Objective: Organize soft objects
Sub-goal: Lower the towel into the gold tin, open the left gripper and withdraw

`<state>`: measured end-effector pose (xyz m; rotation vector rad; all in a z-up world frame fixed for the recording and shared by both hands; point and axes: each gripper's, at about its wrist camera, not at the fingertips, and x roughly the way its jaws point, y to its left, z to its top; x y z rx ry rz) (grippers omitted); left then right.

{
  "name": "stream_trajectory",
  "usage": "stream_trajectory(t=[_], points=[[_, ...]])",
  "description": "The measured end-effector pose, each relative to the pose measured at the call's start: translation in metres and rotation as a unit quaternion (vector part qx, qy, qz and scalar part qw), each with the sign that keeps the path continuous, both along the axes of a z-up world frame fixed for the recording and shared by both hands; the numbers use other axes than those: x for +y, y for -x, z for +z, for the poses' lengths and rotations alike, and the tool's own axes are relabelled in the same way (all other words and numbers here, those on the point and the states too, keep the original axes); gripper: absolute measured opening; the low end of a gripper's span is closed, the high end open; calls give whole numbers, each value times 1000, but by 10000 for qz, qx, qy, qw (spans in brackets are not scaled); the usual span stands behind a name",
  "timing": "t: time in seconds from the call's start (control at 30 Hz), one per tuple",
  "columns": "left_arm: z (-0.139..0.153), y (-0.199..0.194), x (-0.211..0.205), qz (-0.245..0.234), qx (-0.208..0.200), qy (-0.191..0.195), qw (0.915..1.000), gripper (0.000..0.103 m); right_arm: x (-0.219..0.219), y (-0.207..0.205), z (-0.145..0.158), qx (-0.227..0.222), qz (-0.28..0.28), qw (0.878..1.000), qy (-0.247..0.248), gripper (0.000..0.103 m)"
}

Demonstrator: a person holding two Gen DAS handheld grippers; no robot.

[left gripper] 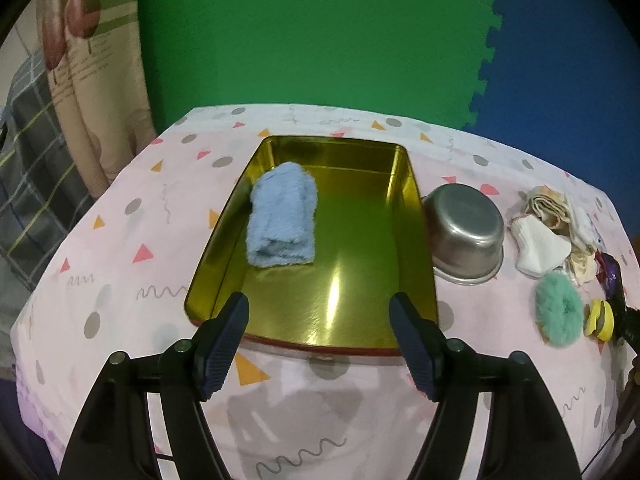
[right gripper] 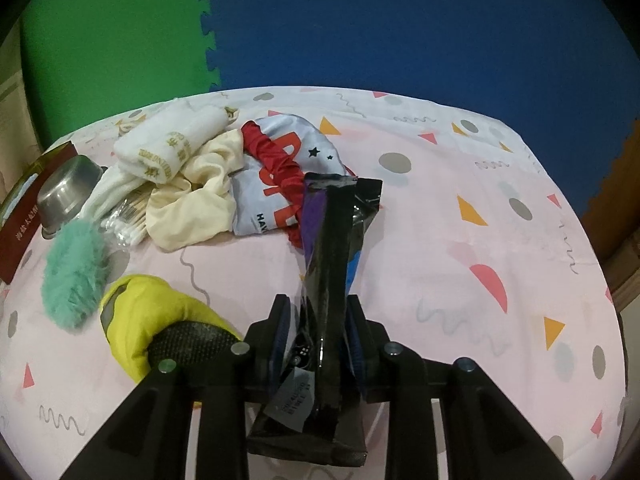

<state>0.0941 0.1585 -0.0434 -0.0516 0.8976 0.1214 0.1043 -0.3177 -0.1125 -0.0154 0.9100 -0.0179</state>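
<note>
The left gripper [left gripper: 320,332] hangs with its fingers spread and empty just short of the gold rectangular metal tin [left gripper: 408,208]. Ahead of them, at the tin's left side, lies the rolled fluffy blue towel [left gripper: 282,216], likely parked there to leave room. The right gripper [right gripper: 318,340] pinches a glossy black plastic packet [right gripper: 332,248] upright. Beyond its fingers crowd a cream cloth [right gripper: 192,208], a teal fluffy scrunchie [right gripper: 72,276] and an upturned steel bowl [right gripper: 66,196] on the patterned pink worktop [right gripper: 480,240].

Green foam mat [left gripper: 312,40] joined to blue mat [right gripper: 400,24] behind patterned tablecloth [right gripper: 480,208].
</note>
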Motion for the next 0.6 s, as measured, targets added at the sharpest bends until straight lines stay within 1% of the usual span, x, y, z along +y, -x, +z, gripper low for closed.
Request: stream_trajectory(t=[0.07, 0.2, 0.33, 0.47, 0.6], points=[[-3, 2, 4, 42, 36, 51, 10000, 71, 2, 0, 0, -12, -44, 10000, 42, 21], [-8, 3, 10, 129, 62, 9, 9999, 71, 11, 2, 1, -35, -122, 9995, 276, 20], [-8, 4, 14, 131, 32, 122, 9998, 73, 15, 4, 3, -73, -222, 9991, 359, 19], [-11, 3, 14, 115, 72, 33, 9999, 74, 18, 7, 5, -100, -230, 9989, 384, 19], [-12, 3, 15, 96, 99, 99, 9999, 74, 26, 11, 9, -119, -214, 9987, 449, 19]])
